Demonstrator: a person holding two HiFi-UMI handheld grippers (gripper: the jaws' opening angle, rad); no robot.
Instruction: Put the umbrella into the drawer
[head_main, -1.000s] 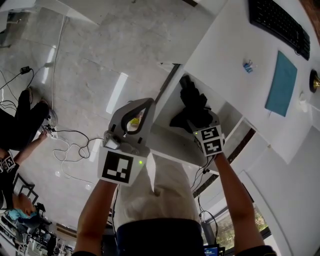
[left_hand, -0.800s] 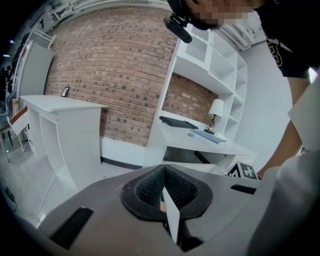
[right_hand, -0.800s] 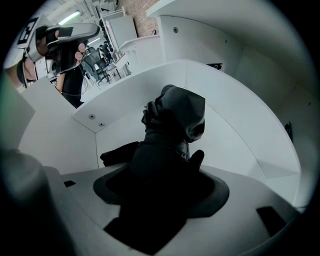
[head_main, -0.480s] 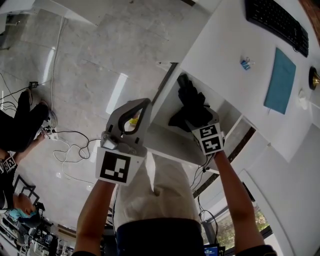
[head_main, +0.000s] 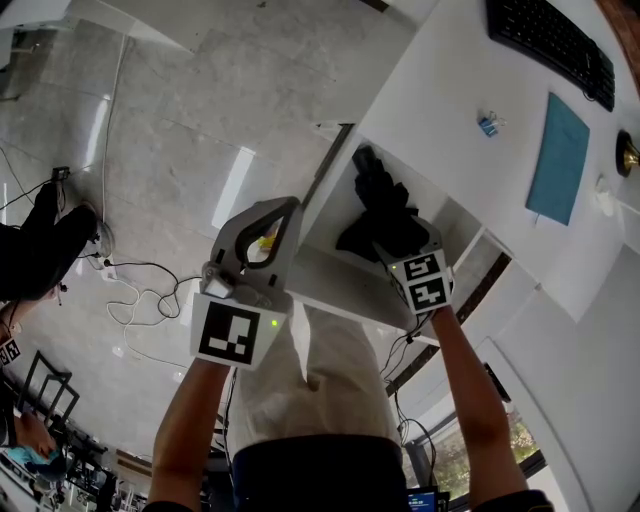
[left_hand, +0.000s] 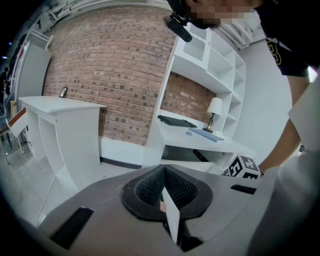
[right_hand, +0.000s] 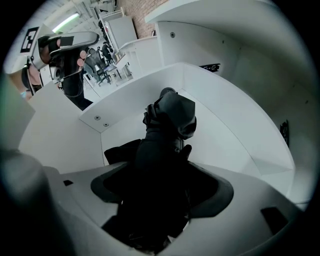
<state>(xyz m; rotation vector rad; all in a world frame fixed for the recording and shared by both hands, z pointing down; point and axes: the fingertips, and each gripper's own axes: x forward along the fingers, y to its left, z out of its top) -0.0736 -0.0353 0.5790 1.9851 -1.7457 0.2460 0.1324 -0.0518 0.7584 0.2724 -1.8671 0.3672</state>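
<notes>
A black folded umbrella (head_main: 383, 205) lies inside the open white drawer (head_main: 335, 285) of the desk. In the right gripper view the umbrella (right_hand: 170, 117) rests on the drawer floor (right_hand: 225, 135), its far end pointing at the drawer's back corner. My right gripper (head_main: 398, 245) points steeply down into the drawer, jaws spread wide on either side of the umbrella's near end (right_hand: 160, 185); I see no pad pressing on it. My left gripper (head_main: 283, 215) hangs to the left of the drawer, outside it, shut (left_hand: 162, 186) with nothing held.
The white desk top (head_main: 450, 90) carries a black keyboard (head_main: 550, 40), a teal notebook (head_main: 562, 160) and a small blue clip (head_main: 487, 124). Cables (head_main: 140, 285) trail over the grey floor at the left. A white counter (left_hand: 60, 107) and brick wall stand beyond.
Both grippers and the umbrella stay where they were. The seated person at the picture's lower left edge has mostly slid out of the head view.
</notes>
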